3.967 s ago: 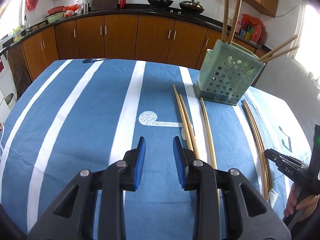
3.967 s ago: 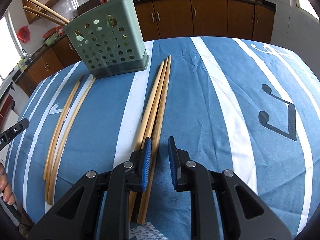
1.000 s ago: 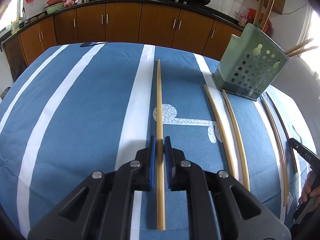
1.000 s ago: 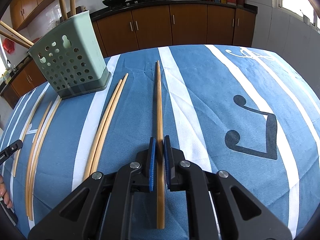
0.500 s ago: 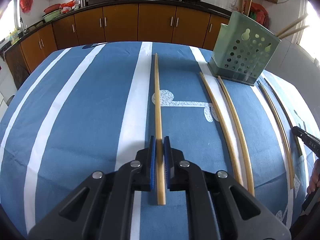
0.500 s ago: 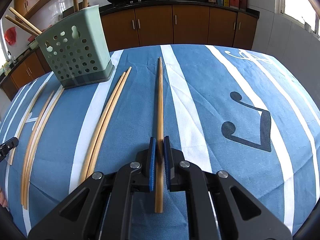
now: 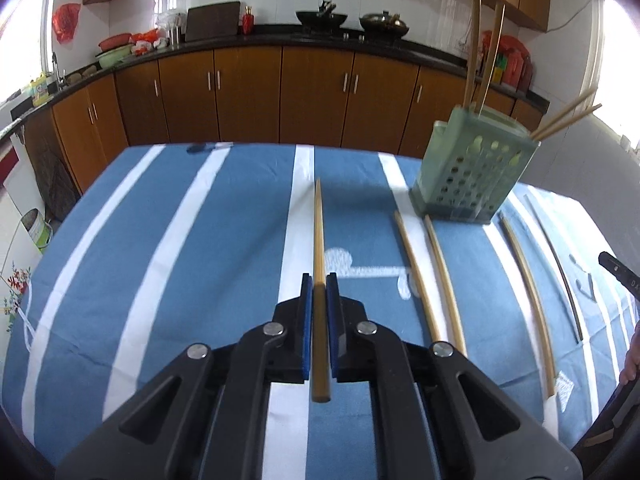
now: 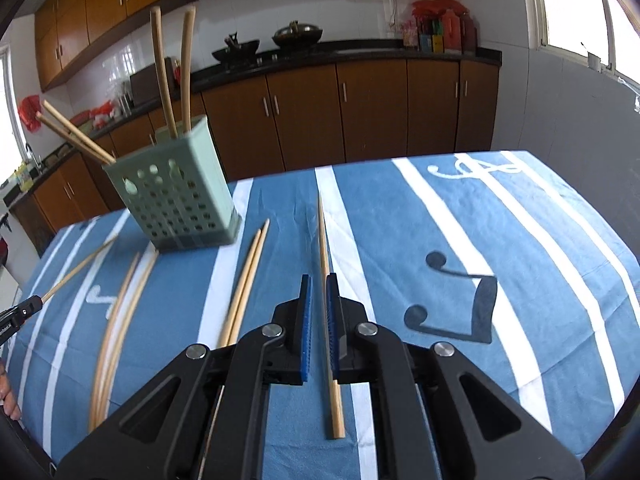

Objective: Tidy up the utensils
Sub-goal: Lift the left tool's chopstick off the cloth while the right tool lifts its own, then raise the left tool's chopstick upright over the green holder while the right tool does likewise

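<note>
each gripper holds one chopstick [image 7: 319,240]; holder [image 7: 472,176] four.

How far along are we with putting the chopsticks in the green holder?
Done: four chopsticks stand in the green holder. In hand: left gripper and right gripper each clamp one chopstick. Left: four chopsticks lie on the tablecloth.

Bare striped tablecloth [image 7: 168,264] lies open leftward; the green holder [image 7: 472,176] and loose chopsticks [image 7: 440,280] crowd rightward.
</note>
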